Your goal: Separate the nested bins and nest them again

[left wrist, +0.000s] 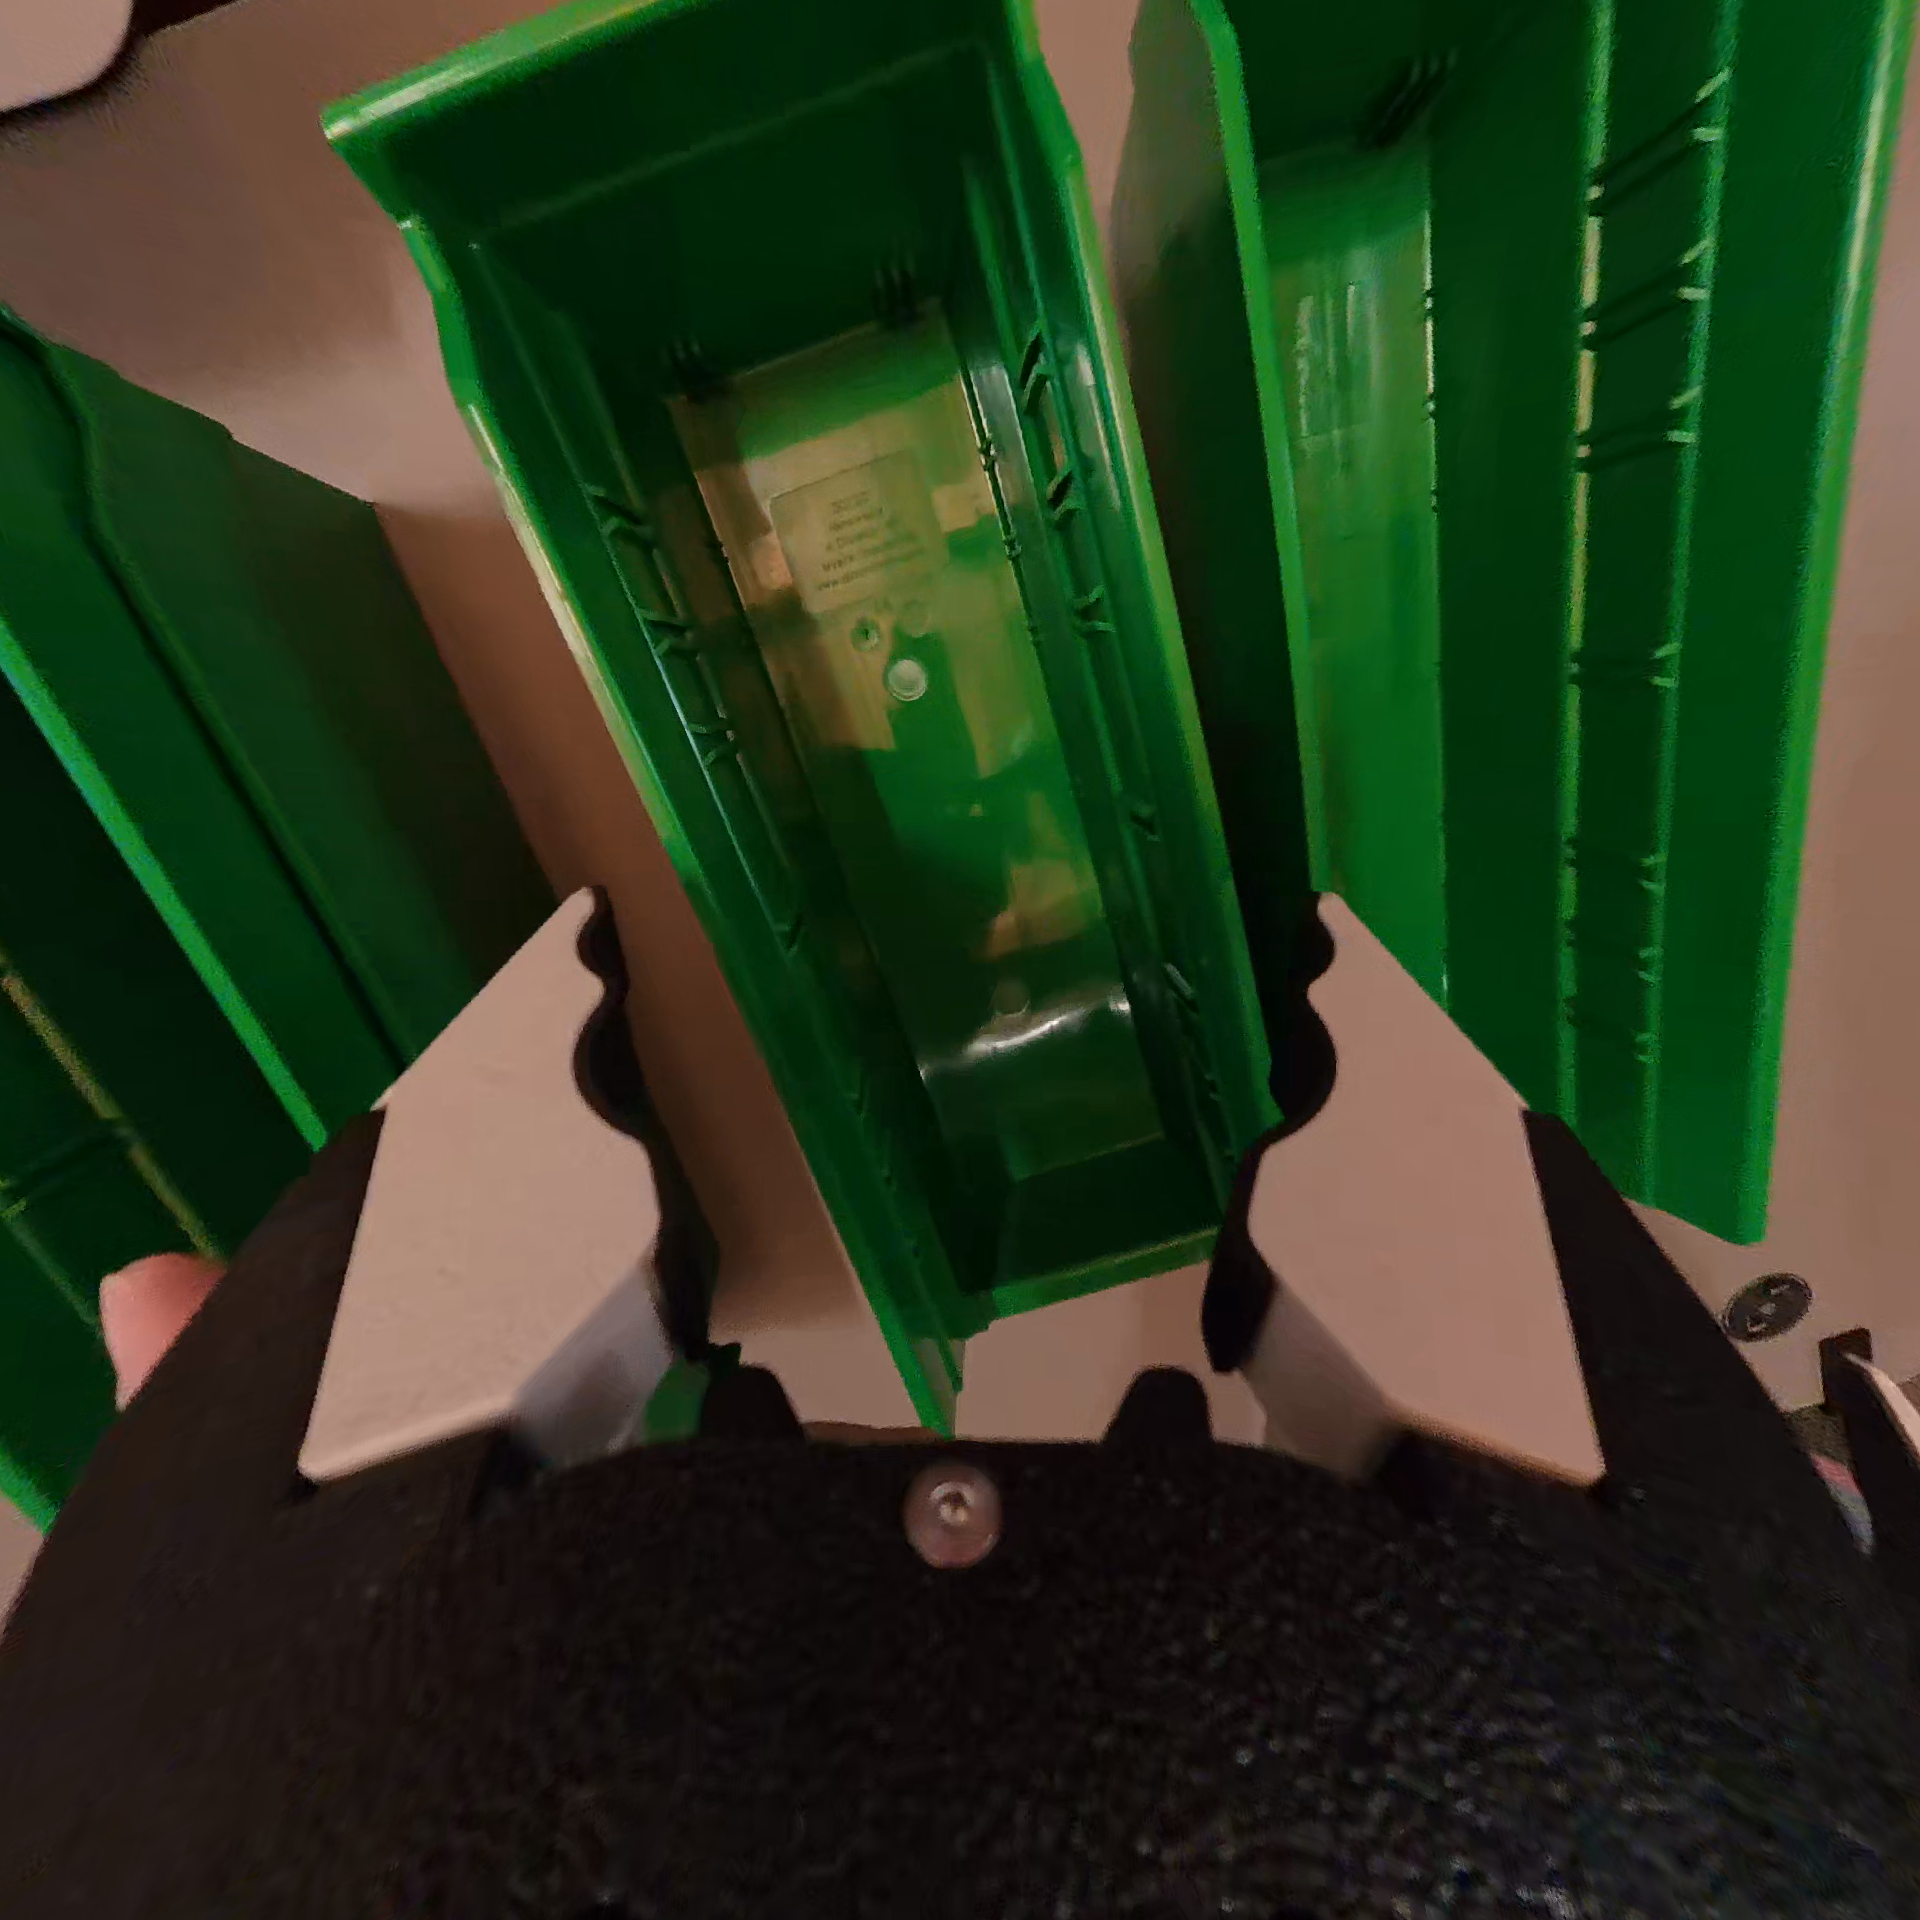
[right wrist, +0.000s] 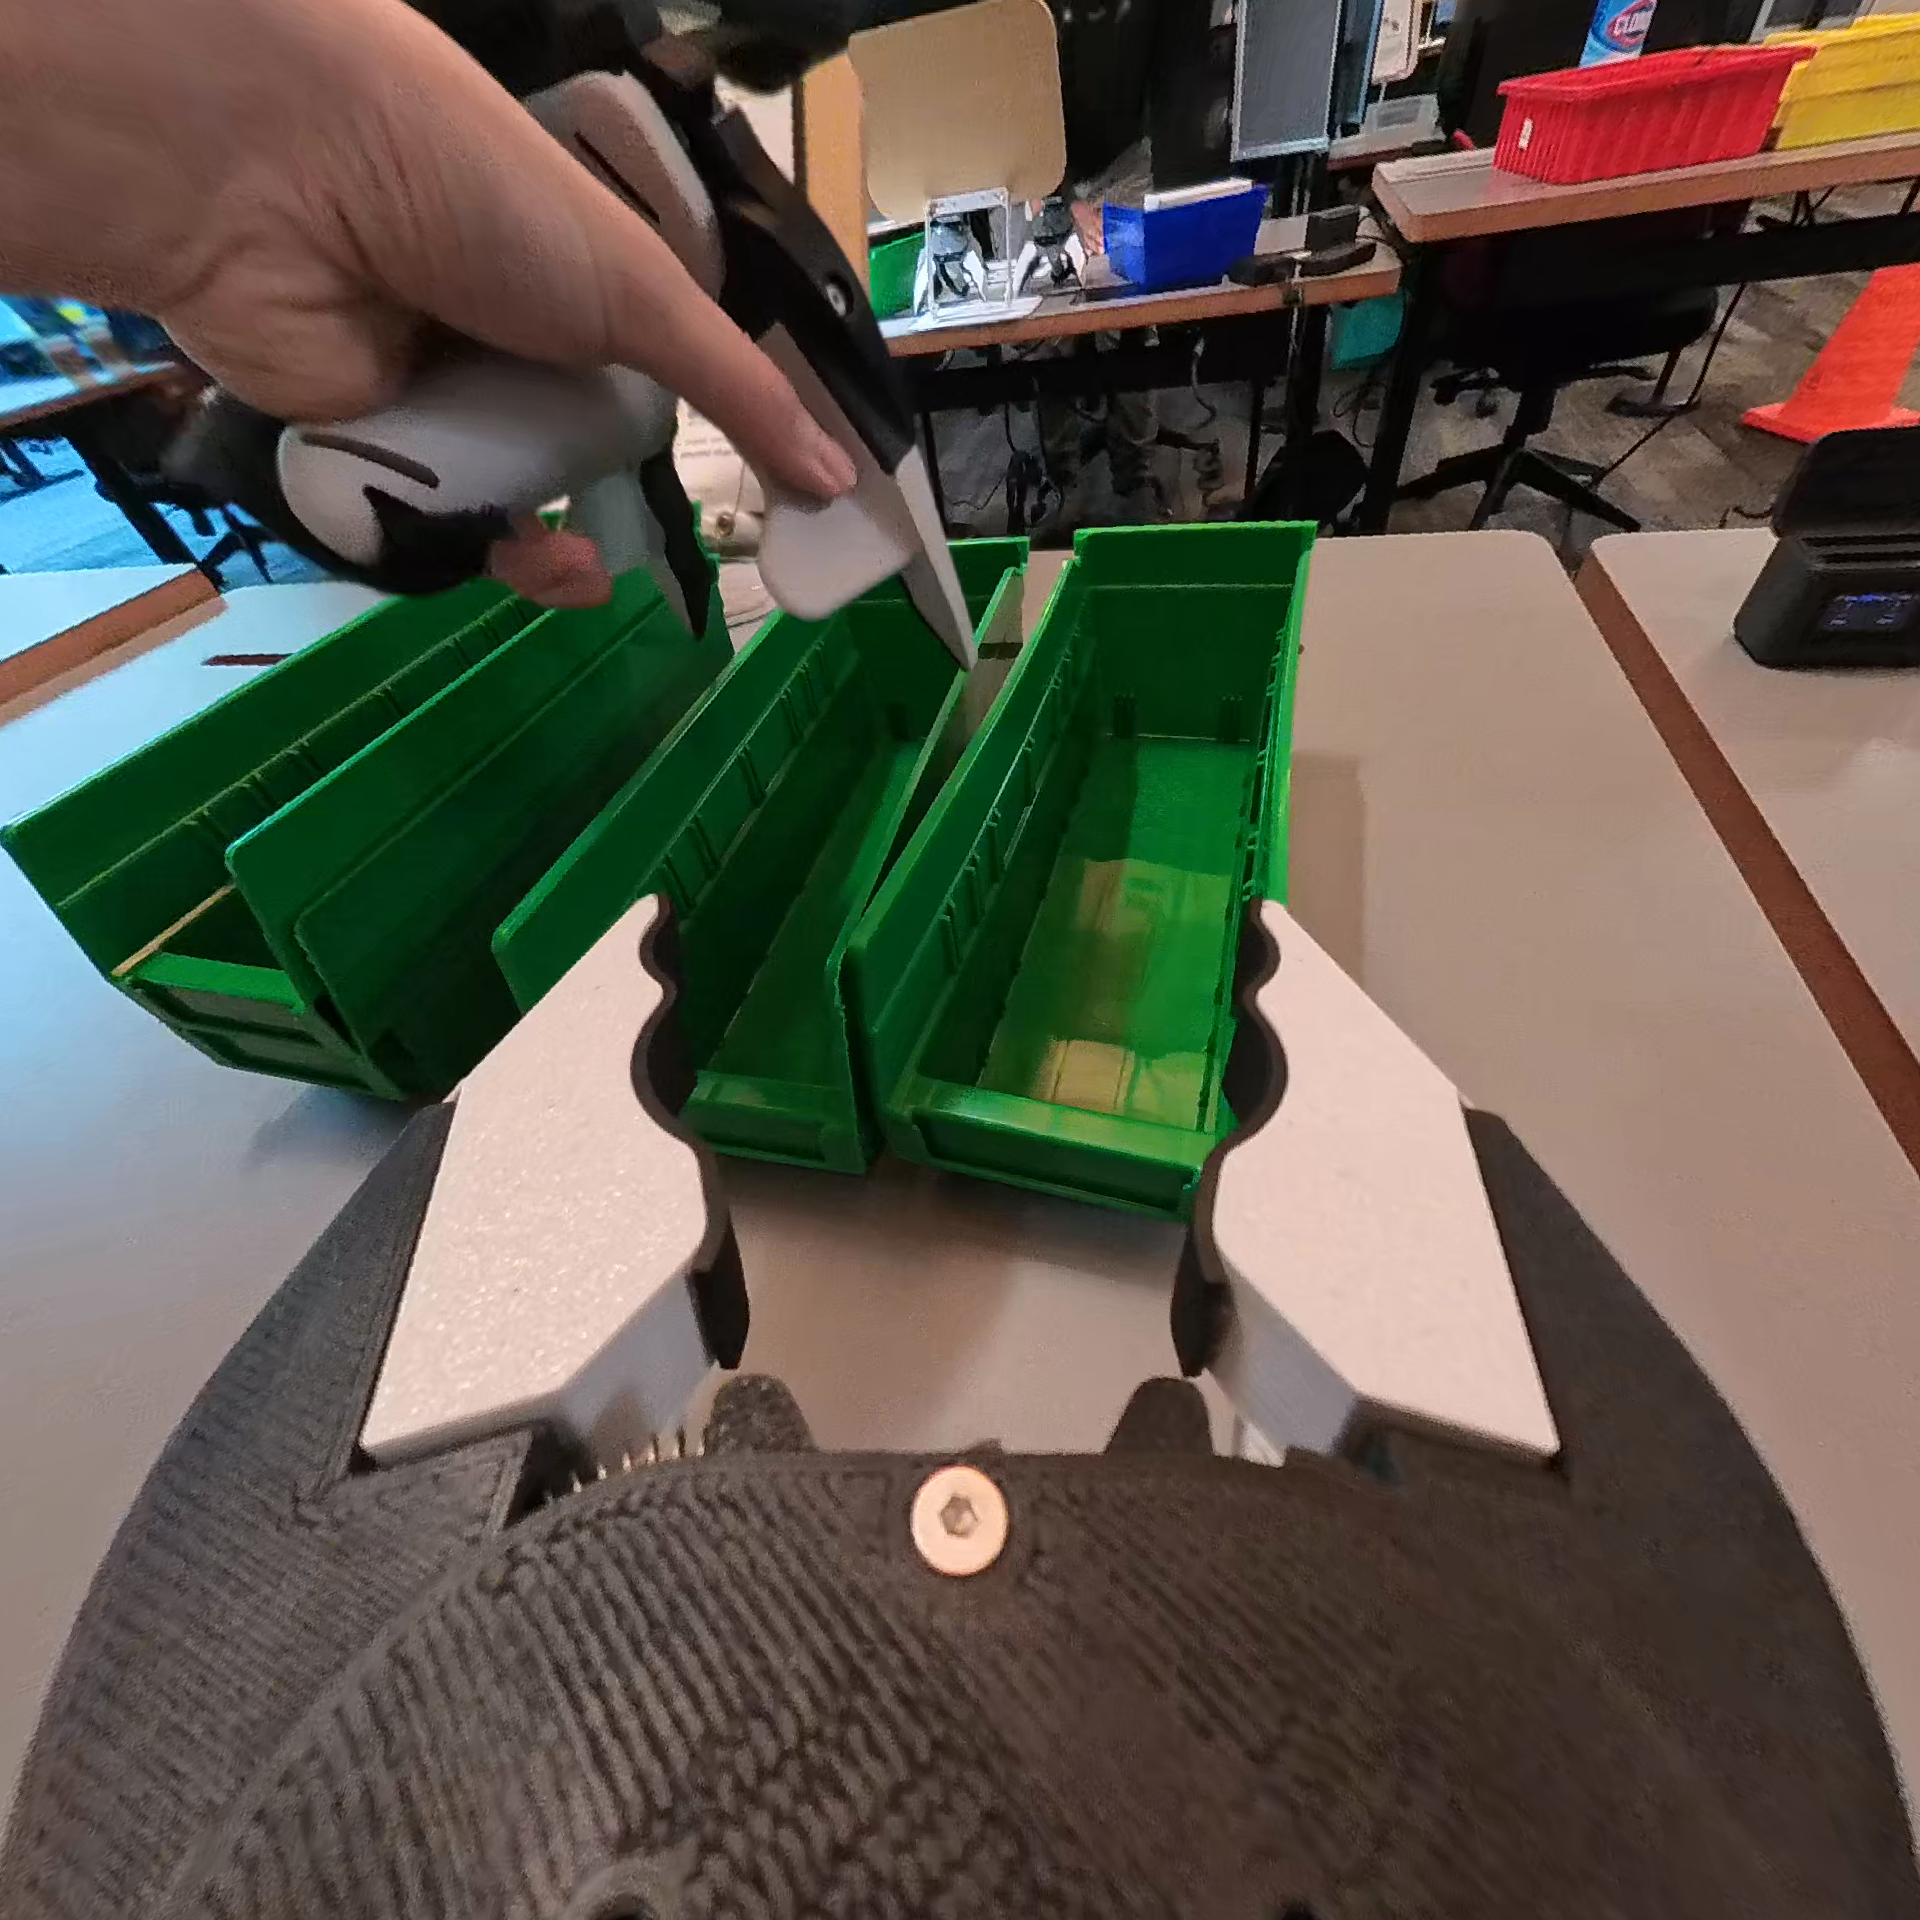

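Observation:
Three green bin groups lie side by side on the grey table (right wrist: pixel 1455 831). The middle bin (right wrist: pixel 810 935) is empty, and so is the right bin (right wrist: pixel 1122 914). At the left is a stack of nested bins (right wrist: pixel 312 883). My left gripper (right wrist: pixel 831 639), held by a hand (right wrist: pixel 364 208), is open and straddles the far end of the middle bin, one finger outside each long wall. In the left wrist view it (left wrist: pixel 961 904) looks down into the middle bin (left wrist: pixel 904 727), with the right bin (left wrist: pixel 1558 520) and the stack (left wrist: pixel 156 779) beside it. My right gripper (right wrist: pixel 961 935) is open and empty, in front of the bins' near ends.
A second table with a brown edge (right wrist: pixel 1766 831) adjoins on the right and carries a black device (right wrist: pixel 1849 561). Behind stand tables with red (right wrist: pixel 1642 109), yellow and blue (right wrist: pixel 1184 234) bins, office chairs and an orange cone (right wrist: pixel 1860 364).

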Motion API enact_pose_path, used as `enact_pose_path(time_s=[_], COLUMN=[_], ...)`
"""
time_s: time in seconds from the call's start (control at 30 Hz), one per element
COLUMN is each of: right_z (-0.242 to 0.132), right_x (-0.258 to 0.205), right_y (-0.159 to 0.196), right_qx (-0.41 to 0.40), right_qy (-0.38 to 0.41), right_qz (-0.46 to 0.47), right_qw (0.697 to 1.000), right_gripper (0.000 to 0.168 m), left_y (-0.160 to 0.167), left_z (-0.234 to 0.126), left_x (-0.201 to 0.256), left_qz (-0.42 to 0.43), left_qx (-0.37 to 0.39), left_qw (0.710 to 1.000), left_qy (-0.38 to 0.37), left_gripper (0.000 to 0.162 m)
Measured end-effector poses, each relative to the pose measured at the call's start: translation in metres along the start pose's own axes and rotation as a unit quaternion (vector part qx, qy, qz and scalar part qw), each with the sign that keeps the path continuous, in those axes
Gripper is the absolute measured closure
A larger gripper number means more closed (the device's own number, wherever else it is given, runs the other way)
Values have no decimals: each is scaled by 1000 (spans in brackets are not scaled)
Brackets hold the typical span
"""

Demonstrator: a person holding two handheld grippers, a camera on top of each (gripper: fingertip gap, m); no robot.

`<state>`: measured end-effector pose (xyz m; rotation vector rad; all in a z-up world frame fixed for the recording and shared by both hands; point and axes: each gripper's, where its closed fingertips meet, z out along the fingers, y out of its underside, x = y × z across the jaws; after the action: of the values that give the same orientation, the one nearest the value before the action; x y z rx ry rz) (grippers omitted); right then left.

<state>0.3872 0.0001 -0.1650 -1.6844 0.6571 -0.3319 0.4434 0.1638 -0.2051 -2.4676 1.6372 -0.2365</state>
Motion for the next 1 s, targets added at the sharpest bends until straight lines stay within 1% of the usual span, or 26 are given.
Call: enact_pose_path(time_s=[0.27, 0.53, 0.7, 0.83, 0.9, 1.0], right_z=[0, 1, 2, 2, 2, 3], right_x=[3, 3, 1, 3, 3, 2], right_y=[2, 3, 4, 5, 6, 7], right_qx=[-1, -4, -8, -8, -8, -10], right_qy=[-1, -3, -7, -7, -8, -10], right_qz=[5, 7, 5, 7, 11, 12], right_qw=[1000, 1000, 1000, 1000, 1000, 1000], right_gripper=[64, 65, 65, 66, 67, 67], left_y=[6, 5, 9, 12, 11, 11], left_z=[27, 36, 45, 43, 40, 40], left_x=[-1, -2, -1, -12, -24, -30], left_qz=[-29, -20, -27, -7, 2, 3], left_qx=[-18, -9, -19, -41, -46, -45], left_qw=[999, 999, 999, 999, 998, 998], left_qy=[7, -26, -19, -30, -48, -48], left_gripper=[40, 32, 30, 32, 33, 31])
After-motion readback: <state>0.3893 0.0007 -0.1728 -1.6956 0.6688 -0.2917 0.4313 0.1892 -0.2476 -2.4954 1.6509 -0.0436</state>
